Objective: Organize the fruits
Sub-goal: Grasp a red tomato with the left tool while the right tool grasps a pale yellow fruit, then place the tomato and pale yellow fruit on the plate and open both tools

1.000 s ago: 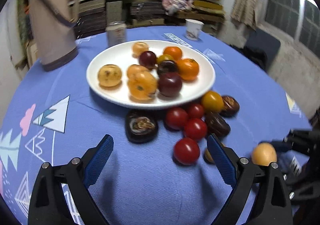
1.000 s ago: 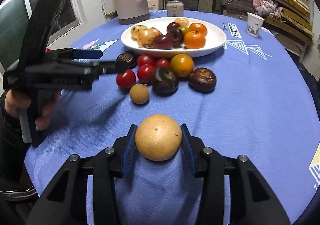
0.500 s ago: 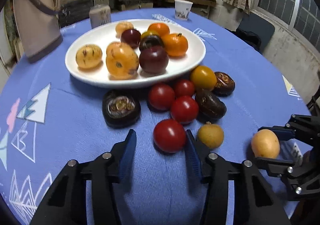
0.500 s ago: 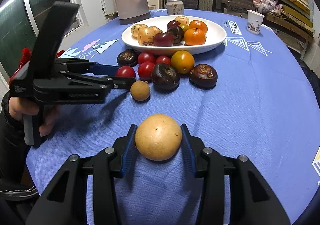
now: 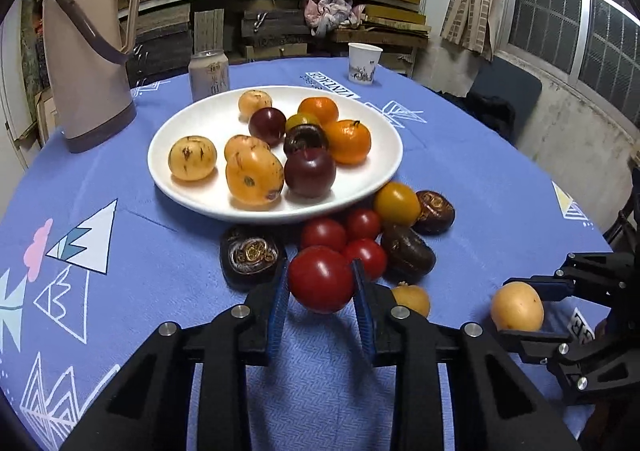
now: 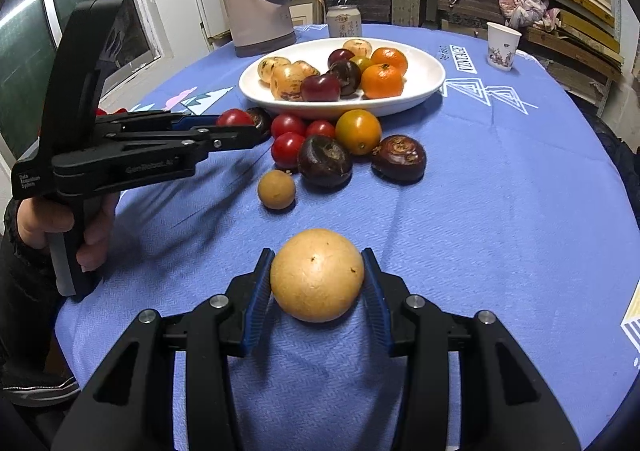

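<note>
A white plate (image 5: 188, 179) at the table's middle carries orange, yellow and dark red fruits. Loose fruits lie in front of it on the blue cloth. My left gripper (image 5: 320, 277) has its jaws closing tight on a red tomato (image 5: 321, 278), both blue pads pressing its sides. The right wrist view shows that gripper (image 6: 240, 129) from the side, the tomato (image 6: 234, 117) at its tips. My right gripper (image 6: 317, 277) is shut on a round tan fruit (image 6: 317, 275) near the table's front edge; the left wrist view shows this fruit (image 5: 517, 306) at the right.
Loose red tomatoes (image 5: 324, 233), a yellow-orange one (image 5: 397, 203), dark brown fruits (image 5: 250, 257) and a small tan fruit (image 5: 412, 299) cluster before the plate. A beige thermos (image 5: 86, 51), a can (image 5: 209, 71) and a paper cup (image 5: 363, 62) stand behind. A person's hand (image 6: 60, 223) grips the left handle.
My left gripper came forward around the nearest red tomato, and its jaws went from wide apart to pressed on it. The right gripper and its tan fruit stayed still.
</note>
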`<state>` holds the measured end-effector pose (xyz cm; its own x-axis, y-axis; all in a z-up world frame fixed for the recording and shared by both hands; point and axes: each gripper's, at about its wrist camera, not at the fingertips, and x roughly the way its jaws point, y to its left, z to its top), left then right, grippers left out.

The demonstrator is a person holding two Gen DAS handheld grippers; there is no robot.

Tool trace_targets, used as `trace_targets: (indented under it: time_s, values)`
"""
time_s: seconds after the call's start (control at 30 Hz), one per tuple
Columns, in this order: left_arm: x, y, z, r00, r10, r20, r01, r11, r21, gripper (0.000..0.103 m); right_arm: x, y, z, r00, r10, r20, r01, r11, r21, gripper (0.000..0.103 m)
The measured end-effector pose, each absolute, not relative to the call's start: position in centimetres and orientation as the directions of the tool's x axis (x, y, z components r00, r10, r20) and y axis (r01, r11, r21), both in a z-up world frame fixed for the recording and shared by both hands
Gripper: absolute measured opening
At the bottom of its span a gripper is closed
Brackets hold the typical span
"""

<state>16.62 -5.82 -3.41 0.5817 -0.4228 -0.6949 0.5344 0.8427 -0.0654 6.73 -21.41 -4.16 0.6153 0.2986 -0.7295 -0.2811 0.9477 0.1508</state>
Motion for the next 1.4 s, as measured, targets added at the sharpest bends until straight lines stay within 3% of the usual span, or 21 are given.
trace_targets:
  time_s: [0.63,0.97,1.27,1.3,1.4]
  values:
    - [17.3,-3.0,-1.8,0.628,-0.424,-0.653,0.445,0.884,-0.146,0.031,12.0,-22.2,3.1,0.734,0.261,-0.627,-0.260,0.961,0.095,0.043]
    - [17.6,-2.0,-1.4,0.649,-0.429,-0.629,0.423,0.890,-0.171,0.031,21.7,-20.0,1.5,0.669,0.330,-0.667,-0.233,0.944,0.233,0.043]
    - [18.7,-0.3,-1.0,0.659,-0.404,-0.635,0.331,0.913,-0.237,0.031,24.3,-20.9,-0.4,0.656,0.371,-0.657,-0.194,0.924,0.328,0.046]
    - [18.4,-0.5,-0.6,0.669,-0.387,-0.635,0.321,0.920,-0.223,0.031,24.4,-21.3,-0.6,0.653,0.387,-0.651,-0.187,0.915,0.356,0.051]
    - [18.1,-1.4,0.5,0.690,-0.350,-0.634,0.324,0.932,-0.163,0.031,24.3,-22.1,-0.7,0.651,0.406,-0.641,-0.179,0.903,0.390,0.052]
